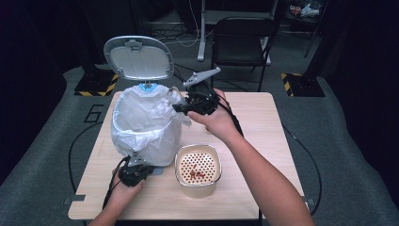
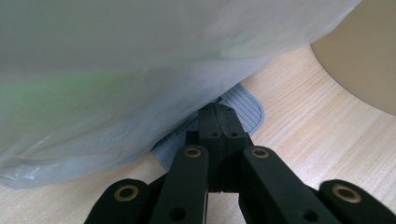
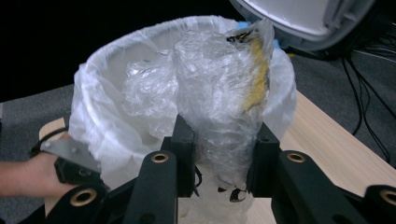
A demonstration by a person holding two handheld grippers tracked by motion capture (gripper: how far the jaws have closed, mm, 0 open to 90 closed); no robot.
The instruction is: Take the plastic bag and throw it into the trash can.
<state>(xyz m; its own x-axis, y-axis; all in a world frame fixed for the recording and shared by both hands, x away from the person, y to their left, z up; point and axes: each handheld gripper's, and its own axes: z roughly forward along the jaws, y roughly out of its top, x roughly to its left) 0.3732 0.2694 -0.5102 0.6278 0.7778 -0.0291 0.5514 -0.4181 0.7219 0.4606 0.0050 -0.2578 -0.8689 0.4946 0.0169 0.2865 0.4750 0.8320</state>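
Pedal point(image 2: 243, 109) of white lined bin point(image 1: 141, 127) pinned by your closed left gripper point(image 2: 219, 114) keeps lid up while right gripper point(image 3: 219, 140), at bin's 2 o'clock, clamps crumpled clear plastic wrapper point(image 3: 219, 93).

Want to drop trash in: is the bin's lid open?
Open: the lid stands raised behind the bin, its lined mouth exposed.

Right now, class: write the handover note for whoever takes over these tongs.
Left tongs: shut, tips pressing the grey pedal at the bin's base; lid stands open.
Right tongs: shut on a crumpled clear plastic wrapper, held at the rim of the lined bin.
Beige perforated container sits beside the bin on the table.
Done: lid open, wrapper brought up.
Left: release the wrapper inside, let the pedal go.
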